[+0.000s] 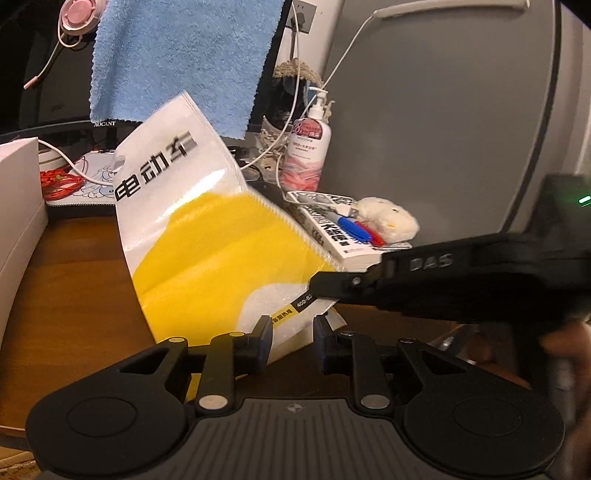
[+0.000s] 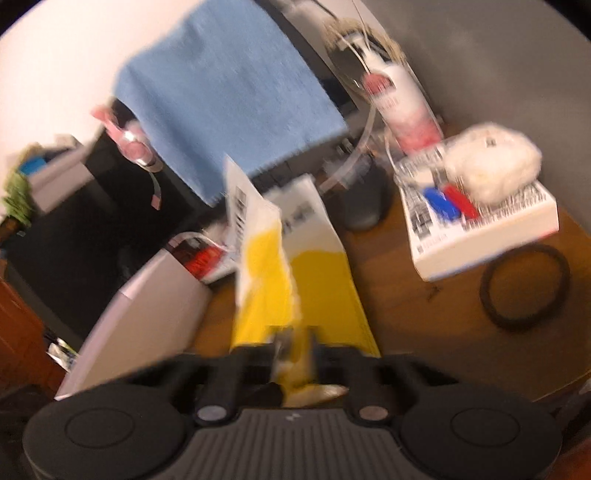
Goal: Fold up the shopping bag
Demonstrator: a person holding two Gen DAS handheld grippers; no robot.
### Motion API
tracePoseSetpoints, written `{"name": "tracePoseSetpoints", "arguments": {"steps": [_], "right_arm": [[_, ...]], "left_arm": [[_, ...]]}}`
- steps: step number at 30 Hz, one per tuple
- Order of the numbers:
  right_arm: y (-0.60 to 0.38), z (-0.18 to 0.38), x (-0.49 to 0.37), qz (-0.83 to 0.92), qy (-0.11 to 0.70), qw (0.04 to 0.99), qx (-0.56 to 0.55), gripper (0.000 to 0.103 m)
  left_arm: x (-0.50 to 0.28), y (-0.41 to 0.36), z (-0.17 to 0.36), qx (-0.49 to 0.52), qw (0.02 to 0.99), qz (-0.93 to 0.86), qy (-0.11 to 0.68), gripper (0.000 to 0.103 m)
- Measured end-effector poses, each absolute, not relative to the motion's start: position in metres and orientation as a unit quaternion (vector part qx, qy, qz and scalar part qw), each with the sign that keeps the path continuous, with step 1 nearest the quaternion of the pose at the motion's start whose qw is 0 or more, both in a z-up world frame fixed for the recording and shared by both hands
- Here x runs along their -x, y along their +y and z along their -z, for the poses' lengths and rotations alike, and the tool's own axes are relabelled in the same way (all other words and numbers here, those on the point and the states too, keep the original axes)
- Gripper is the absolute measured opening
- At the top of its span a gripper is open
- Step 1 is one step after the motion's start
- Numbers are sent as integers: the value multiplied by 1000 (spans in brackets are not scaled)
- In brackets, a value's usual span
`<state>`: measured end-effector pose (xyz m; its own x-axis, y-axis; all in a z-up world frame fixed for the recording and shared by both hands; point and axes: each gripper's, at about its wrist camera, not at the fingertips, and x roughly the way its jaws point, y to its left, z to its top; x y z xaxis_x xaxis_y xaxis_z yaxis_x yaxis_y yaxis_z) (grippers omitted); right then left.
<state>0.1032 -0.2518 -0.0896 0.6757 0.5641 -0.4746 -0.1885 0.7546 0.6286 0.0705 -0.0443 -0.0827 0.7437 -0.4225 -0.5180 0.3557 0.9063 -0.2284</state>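
Glossy yellow-white shopping bag (image 1: 207,236) pinched by right gripper (image 2: 295,350).

Brown wooden desk (image 1: 74,266) in warm indoor light, dark monitor (image 1: 48,88) at the back draped with a blue towel (image 1: 177,62), wall socket (image 1: 304,16) beside it, large grey rounded panel (image 1: 443,129) on the right, pale wall (image 2: 74,74) behind.

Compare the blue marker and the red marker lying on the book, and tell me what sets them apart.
The blue marker has a blue body, while the red marker has a red one. In the left wrist view the blue marker lies to the left and shows more of its length; the red marker is partly tucked under the white plush toy. Both rest side by side, nearly parallel, on the book.
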Motion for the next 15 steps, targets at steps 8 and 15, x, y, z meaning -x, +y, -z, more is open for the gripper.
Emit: {"name": "tracePoseSetpoints", "arguments": {"steps": [8, 15], "right_arm": [[-264, 98, -100, -185, 366, 879, -243, 5], [-263, 98, -98, -181, 376, 881, -224, 5]], "left_arm": [[-73, -15, 49, 49, 962, 149, 221, 22], [-163, -32, 67, 19, 941, 161, 298, 8]]}}
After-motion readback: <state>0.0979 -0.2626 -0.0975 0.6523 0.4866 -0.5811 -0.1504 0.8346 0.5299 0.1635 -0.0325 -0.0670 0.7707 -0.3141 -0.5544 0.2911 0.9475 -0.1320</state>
